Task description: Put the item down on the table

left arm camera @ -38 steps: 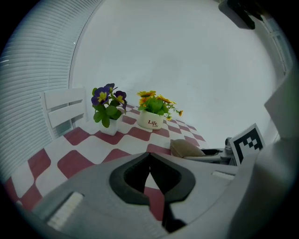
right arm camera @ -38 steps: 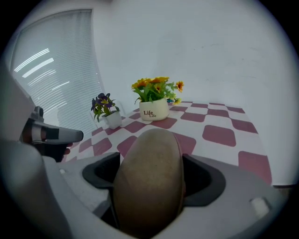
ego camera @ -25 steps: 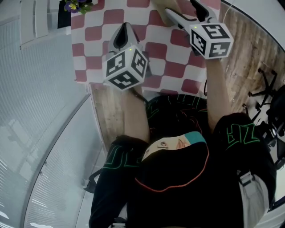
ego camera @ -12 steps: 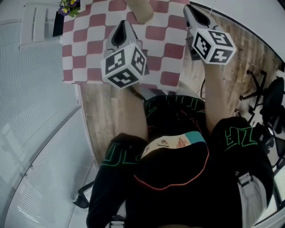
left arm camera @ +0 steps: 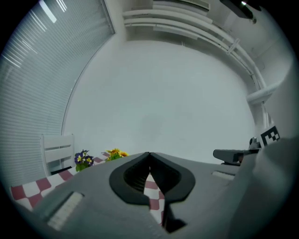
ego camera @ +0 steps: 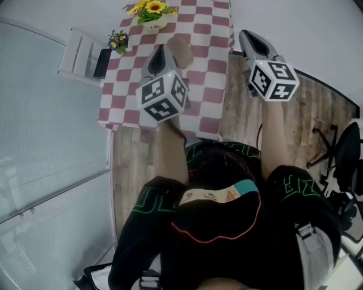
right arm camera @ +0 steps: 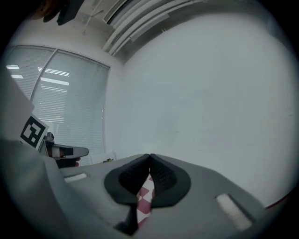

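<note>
A tan, roundish item (ego camera: 181, 50) lies on the red-and-white checked tablecloth (ego camera: 204, 34), free of both grippers. My left gripper (ego camera: 161, 47) hovers over the cloth just left of the item, its jaws shut and empty; in the left gripper view (left arm camera: 149, 156) the pads meet with only cloth behind them. My right gripper (ego camera: 245, 35) is off the table's right edge, over the wooden floor (ego camera: 317, 107). Its jaws are shut on nothing, as the right gripper view (right arm camera: 149, 158) shows.
A pot of sunflowers (ego camera: 152, 9) and a small bunch of purple flowers (ego camera: 118, 39) stand at the table's far left. A white slatted rack (ego camera: 81, 52) is beside the table. A window with blinds (ego camera: 45, 141) runs along the left. A black chair base (ego camera: 334, 136) stands right.
The right gripper has left the tan item on the cloth, shut its jaws and drawn back past the table's right edge. The head view has lifted, showing more of the table.
</note>
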Tool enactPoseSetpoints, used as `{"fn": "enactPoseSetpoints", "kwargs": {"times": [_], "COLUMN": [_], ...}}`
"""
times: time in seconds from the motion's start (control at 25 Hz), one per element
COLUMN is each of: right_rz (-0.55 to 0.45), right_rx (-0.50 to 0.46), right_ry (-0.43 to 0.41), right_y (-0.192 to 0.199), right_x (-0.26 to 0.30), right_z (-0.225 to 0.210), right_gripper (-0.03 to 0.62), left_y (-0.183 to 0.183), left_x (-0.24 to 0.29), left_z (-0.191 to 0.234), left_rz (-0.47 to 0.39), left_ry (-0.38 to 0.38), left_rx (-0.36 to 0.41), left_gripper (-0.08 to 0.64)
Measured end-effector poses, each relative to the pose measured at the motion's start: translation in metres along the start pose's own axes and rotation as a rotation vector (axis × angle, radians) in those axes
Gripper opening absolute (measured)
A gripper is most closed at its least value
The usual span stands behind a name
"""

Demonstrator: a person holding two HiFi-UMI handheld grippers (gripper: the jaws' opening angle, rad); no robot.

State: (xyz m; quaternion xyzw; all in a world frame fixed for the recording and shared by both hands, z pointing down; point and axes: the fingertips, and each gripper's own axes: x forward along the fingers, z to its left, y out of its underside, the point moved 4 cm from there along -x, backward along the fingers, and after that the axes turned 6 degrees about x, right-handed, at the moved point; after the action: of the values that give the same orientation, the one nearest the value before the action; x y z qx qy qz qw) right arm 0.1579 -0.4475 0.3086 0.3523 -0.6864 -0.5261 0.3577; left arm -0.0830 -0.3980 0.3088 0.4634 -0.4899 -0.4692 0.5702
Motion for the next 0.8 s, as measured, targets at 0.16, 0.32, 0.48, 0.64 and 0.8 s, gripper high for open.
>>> {"fn": "enactPoseSetpoints", "kwargs": {"times": [0.16, 0.32, 0.48, 0.64, 0.8], "right_rz": [-0.05, -0.029, -0.007, 0.008, -0.019], "right_rx": [-0.024, -0.026, -0.035, -0.018, -0.022], "right_ry": [-0.028, -0.045, -0.078, -0.086, -0.105], "right_y": [-0.019, -0.008, -0.002, 0.002, -0.014], "right_x": [0.005, 0.051, 0.106, 0.127, 0.064], "right_z": [0.007, 0.025, 0.047, 0.054, 0.05], "right_gripper": [0.005, 0.005, 0.005, 0.005, 0.005], "left_y": [-0.021, -0.016, -0.017, -0.014, -0.028], "left_x": [0.007, 0.042, 0.077, 0.088, 0.035], "left_z": [-0.004, 0.029, 0.058, 0.078, 0.039], "left_rz": [-0.058, -0.058, -0.059, -0.032, -0.055], "left_ry": [0.014, 0.021, 0.039, 0.021, -0.004], "left_rx": [0.02, 0.003, 0.0, 0.003, 0.019], "left_gripper": [0.009, 0.009, 0.009, 0.009, 0.009]}}
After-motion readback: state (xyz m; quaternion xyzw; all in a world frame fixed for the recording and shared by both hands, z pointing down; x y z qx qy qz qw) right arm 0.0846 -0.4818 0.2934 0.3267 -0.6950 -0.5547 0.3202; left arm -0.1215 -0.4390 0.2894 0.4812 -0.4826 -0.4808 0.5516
